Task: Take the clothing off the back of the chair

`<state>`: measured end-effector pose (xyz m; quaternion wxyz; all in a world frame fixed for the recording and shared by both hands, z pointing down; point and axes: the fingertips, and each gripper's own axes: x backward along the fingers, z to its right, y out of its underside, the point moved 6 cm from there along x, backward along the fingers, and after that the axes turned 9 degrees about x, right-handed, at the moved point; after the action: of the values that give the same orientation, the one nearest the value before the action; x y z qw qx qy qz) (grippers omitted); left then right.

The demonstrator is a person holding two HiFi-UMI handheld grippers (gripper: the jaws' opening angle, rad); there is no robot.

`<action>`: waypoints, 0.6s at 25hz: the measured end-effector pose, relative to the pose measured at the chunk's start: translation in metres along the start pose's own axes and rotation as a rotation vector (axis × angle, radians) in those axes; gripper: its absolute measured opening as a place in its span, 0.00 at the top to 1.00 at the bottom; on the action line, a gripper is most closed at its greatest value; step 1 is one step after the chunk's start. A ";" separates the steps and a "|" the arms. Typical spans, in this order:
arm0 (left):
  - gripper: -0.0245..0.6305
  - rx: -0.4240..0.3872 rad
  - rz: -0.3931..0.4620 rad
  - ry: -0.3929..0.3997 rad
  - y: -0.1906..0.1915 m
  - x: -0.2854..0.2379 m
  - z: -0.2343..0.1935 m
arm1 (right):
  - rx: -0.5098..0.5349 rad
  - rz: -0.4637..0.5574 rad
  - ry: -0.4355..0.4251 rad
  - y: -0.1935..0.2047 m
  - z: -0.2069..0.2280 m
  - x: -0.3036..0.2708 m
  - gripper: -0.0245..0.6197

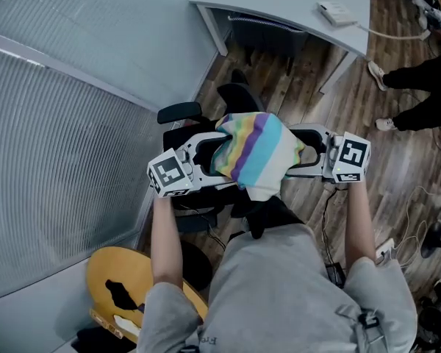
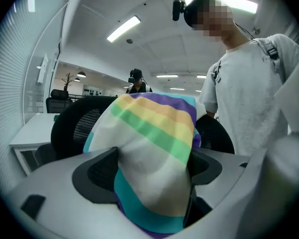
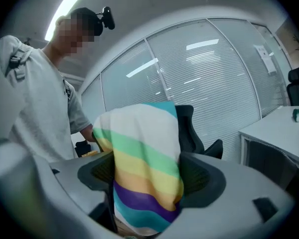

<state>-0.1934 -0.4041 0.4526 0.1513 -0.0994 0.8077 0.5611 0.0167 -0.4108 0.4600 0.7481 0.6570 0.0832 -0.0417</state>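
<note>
A striped piece of clothing [image 1: 256, 153], with white, teal, purple, yellow and green bands, hangs over the back of a black office chair [image 1: 239, 94]. My left gripper [image 1: 214, 157] stands at the clothing's left side and my right gripper [image 1: 303, 153] at its right. In the left gripper view the clothing [image 2: 154, 133] fills the gap of the left gripper [image 2: 152, 171], whose jaws stand wide apart, with the chair back [image 2: 72, 128] behind. In the right gripper view the clothing [image 3: 144, 158] likewise hangs between the wide jaws of the right gripper [image 3: 147, 176]. Neither gripper visibly squeezes it.
A white desk [image 1: 294, 6] stands beyond the chair. A ribbed glass partition [image 1: 59, 123] runs along the left. A yellow seat [image 1: 114, 278] is at the lower left. Another person's legs [image 1: 419, 87] show at the upper right, and cables [image 1: 419, 248] lie on the wooden floor.
</note>
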 end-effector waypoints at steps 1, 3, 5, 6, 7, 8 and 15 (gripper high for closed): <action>0.37 0.007 -0.004 0.027 0.000 -0.002 -0.003 | -0.005 0.006 -0.006 0.000 0.001 -0.001 0.35; 0.37 0.027 -0.006 0.068 0.000 -0.005 -0.006 | -0.013 0.019 -0.014 0.001 0.001 -0.003 0.36; 0.37 0.045 -0.009 0.086 0.000 -0.005 -0.006 | -0.021 0.038 -0.014 0.002 0.001 -0.004 0.36; 0.37 0.052 -0.010 0.090 0.000 -0.006 -0.005 | -0.027 0.050 -0.010 0.003 0.001 -0.003 0.36; 0.37 0.059 -0.011 0.093 -0.001 -0.007 -0.004 | -0.032 0.063 -0.006 0.003 0.001 -0.002 0.36; 0.37 0.065 -0.012 0.094 -0.001 -0.008 -0.003 | -0.037 0.074 0.000 0.004 0.001 -0.002 0.38; 0.53 0.087 0.021 0.091 0.004 -0.005 0.013 | -0.042 0.115 0.059 0.004 -0.011 0.002 0.53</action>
<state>-0.1878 -0.3901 0.4539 0.1127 -0.1098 0.8383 0.5221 0.0186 -0.3997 0.4624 0.7601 0.6458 0.0681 0.0224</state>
